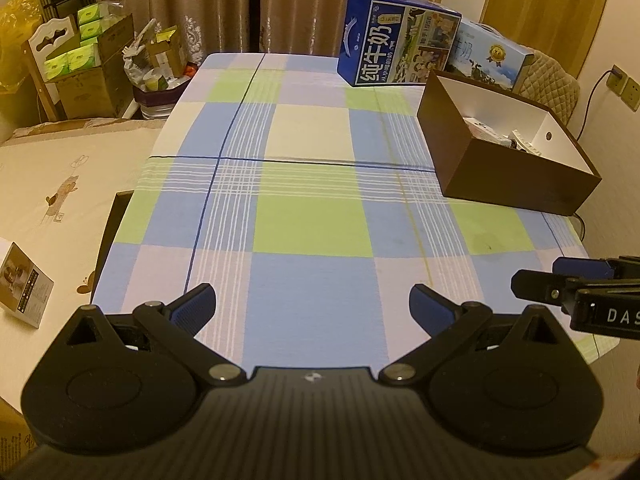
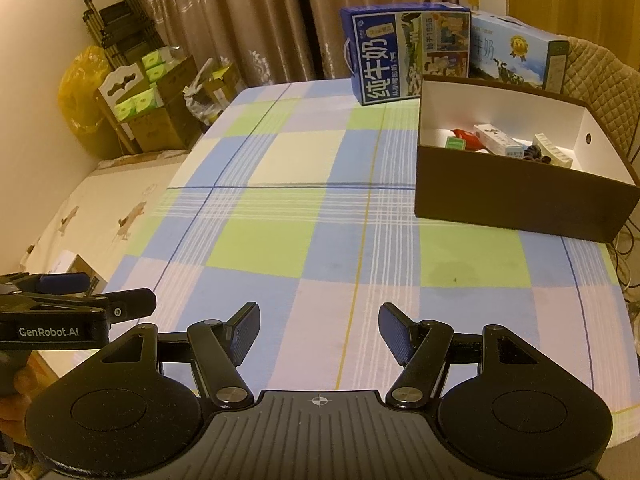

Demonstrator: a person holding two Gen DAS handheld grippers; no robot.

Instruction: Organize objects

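A brown box with a white inside [image 1: 508, 176] [image 2: 520, 196] stands at the table's far right. It holds several small items: a red packet [image 2: 466, 136], a green packet [image 2: 455, 143], a white carton [image 2: 498, 140], a dark object and a white ridged piece [image 2: 554, 150]. My left gripper [image 1: 313, 308] is open over the near part of the checked cloth, nothing between its fingers. My right gripper [image 2: 319, 334] is open too, low over the cloth and empty. Each gripper shows at the edge of the other's view, the right one [image 1: 576, 284] and the left one [image 2: 80, 300].
Two milk cartons stand at the table's far end, a dark blue one [image 1: 396, 50] [image 2: 404, 56] and a light blue one [image 1: 490, 56] [image 2: 516, 54], behind the brown box. A padded chair back [image 2: 596, 80] is at far right. A bed with a small box [image 1: 24, 286] lies left. Cardboard boxes [image 1: 92, 68] are stacked beyond.
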